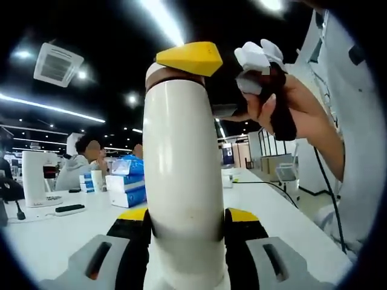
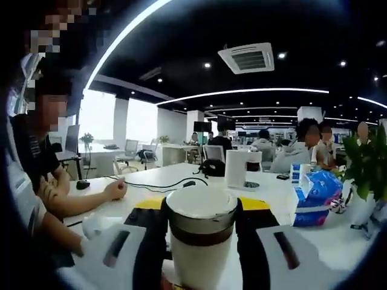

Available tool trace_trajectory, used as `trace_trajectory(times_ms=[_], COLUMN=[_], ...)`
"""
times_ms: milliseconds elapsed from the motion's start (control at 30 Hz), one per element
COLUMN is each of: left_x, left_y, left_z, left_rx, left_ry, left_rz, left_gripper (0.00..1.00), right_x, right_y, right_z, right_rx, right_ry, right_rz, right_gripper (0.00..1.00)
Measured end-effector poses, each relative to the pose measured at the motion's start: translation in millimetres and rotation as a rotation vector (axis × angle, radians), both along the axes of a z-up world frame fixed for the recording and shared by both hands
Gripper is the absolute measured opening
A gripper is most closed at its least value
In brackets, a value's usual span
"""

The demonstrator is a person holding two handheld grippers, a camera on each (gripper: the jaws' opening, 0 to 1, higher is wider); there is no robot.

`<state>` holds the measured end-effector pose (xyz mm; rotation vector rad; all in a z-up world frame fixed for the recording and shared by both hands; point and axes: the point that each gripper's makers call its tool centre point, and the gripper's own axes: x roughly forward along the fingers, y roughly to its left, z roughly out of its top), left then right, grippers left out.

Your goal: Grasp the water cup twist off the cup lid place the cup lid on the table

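You are working over a long white table point(image 1: 54, 232) with blue and white boxes point(image 1: 127, 184) on it and people sitting far behind. The biggest thing close to you is the tall, smooth, cream-white water cup point(image 1: 181, 181), and it is standing up straight between the black and yellow jaws of your left gripper point(image 1: 187, 225). Those jaws are pressing in on both sides of the cup's lower body, so they are pinching it. The cup looks hard and stiff, not squishy, and its shiny side looks slippery, so it could spin or slide if you are squeezing too softly. I cannot tell if there is water inside, so treat it as a bit heavy. The low middle of the body looks like a good place to hold it. At the top of the cup there is a dark brown ring and then the cream round cup lid point(image 2: 201, 205). Your right gripper point(image 2: 201, 219) is reaching in from the other side, and its black and yellow jaws are closing around that lid and the top of the cup, one jaw on each side. In the left gripper view, your hand point(image 1: 284, 106) is holding the right gripper up high by the cup's top, with one yellow jaw tip sitting at the lid. The lid is small and round, so hold it flat and even on both sides for twisting.
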<state>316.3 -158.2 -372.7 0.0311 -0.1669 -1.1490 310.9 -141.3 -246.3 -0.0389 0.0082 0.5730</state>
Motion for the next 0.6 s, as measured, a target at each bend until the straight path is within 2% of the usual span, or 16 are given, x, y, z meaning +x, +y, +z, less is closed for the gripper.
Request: trace_trajectory(times_ms=[300, 433, 600], left_x=[-0.1, 1.4, 1.5], left_y=[0.2, 0.0, 0.1], left_z=[-0.5, -0.5, -0.4], left_rx=[-0.001, -0.002, -0.006], left_ry=[-0.001, 0.0, 0.005], left_rz=[-0.002, -0.002, -0.002], left_gripper=[0.49, 0.49, 0.49], right_x=[-1.2, -2.5, -2.0], right_y=[0.8, 4.3, 6.4], right_z=[-1.5, -1.8, -2.7], right_rx=[0.03, -0.002, -0.001], right_ry=[0.017, -0.002, 0.011], right_rz=[0.129, 0.195, 0.278], right_gripper=[0.46, 0.46, 0.46])
